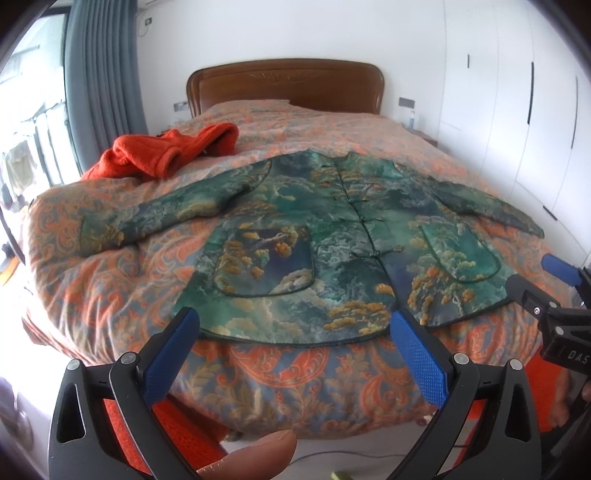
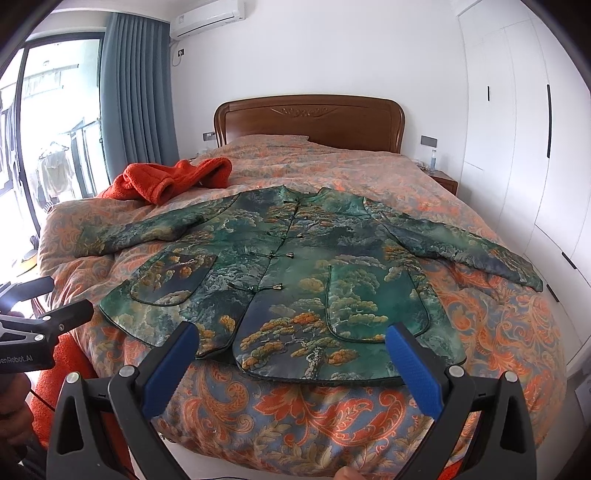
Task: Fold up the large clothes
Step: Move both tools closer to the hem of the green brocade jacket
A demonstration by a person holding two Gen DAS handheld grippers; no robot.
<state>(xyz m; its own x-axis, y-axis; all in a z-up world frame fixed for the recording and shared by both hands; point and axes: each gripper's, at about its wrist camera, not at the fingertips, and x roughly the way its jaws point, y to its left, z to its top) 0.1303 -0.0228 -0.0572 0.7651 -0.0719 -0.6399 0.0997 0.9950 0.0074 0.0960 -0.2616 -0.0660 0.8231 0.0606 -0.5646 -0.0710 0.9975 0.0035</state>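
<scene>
Bedroom walls are white, with white wardrobe doors (image 2: 517, 147) and a grey-blue curtain (image 2: 136, 92). Bed (image 2: 332, 413) carries a paisley quilt and wooden headboard (image 2: 308, 123). Green patterned jacket (image 2: 295, 266) lies flat, sleeves spread, near the foot edge. Orange garment (image 2: 170, 177) lies bunched beyond it. Left gripper (image 1: 293, 328) and right gripper (image 2: 291, 341) hover with jaws spread, empty.

Orange garment (image 1: 166, 151) beyond jacket's (image 1: 295, 240) left sleeve

This is a home bedroom, shown by the double bed (image 2: 498, 332) with its carved wooden headboard (image 2: 308, 122) and paisley quilt, the white built-in wardrobes (image 2: 517, 129), the blue-grey curtain (image 2: 136, 96) beside a glazed balcony door (laundry hanging beyond), and a wall-mounted air conditioner (image 2: 207, 16).
</scene>
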